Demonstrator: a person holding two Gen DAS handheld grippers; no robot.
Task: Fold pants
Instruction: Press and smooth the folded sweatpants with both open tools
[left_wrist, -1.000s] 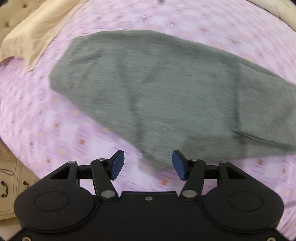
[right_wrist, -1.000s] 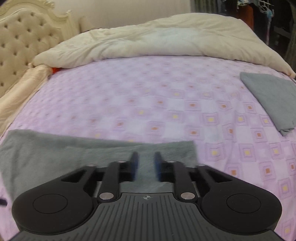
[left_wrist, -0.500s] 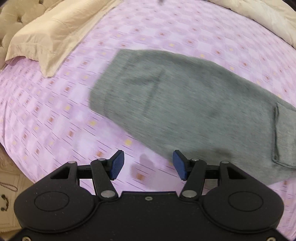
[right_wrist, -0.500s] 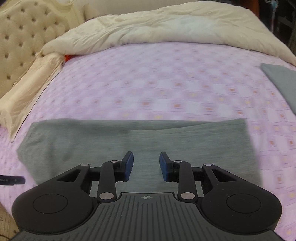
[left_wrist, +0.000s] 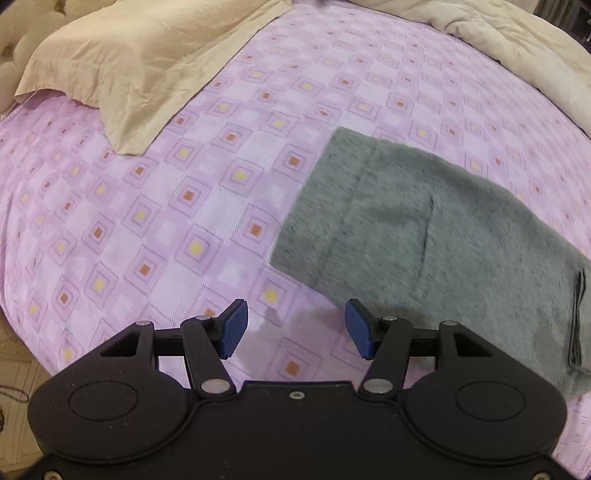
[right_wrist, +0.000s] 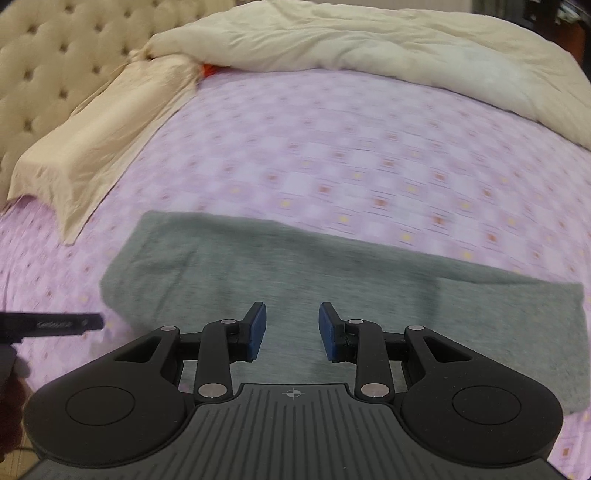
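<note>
Both grippers have drawn back from the pants (right_wrist: 332, 295), which now lie folded lengthwise into a flat grey strip on the bed (left_wrist: 184, 206). The left gripper (left_wrist: 295, 334) and right gripper (right_wrist: 291, 330) both hold their fingers open and empty, suggesting another fold comes next.

The pants (right_wrist: 332, 280) lie flat on the bedsheet (right_wrist: 351, 155), stretched crosswise in the right wrist view. The right gripper (right_wrist: 291, 328) hangs over their near edge with its jaws apart. The left gripper (left_wrist: 295, 332), jaws apart too, is over bare sheet, with the pants ahead and to its right. A pillow (left_wrist: 122, 62) lies beyond the pants to the left, against the headboard (right_wrist: 55, 62). A duvet (right_wrist: 406, 48) is heaped along the far side of the bed.
</note>
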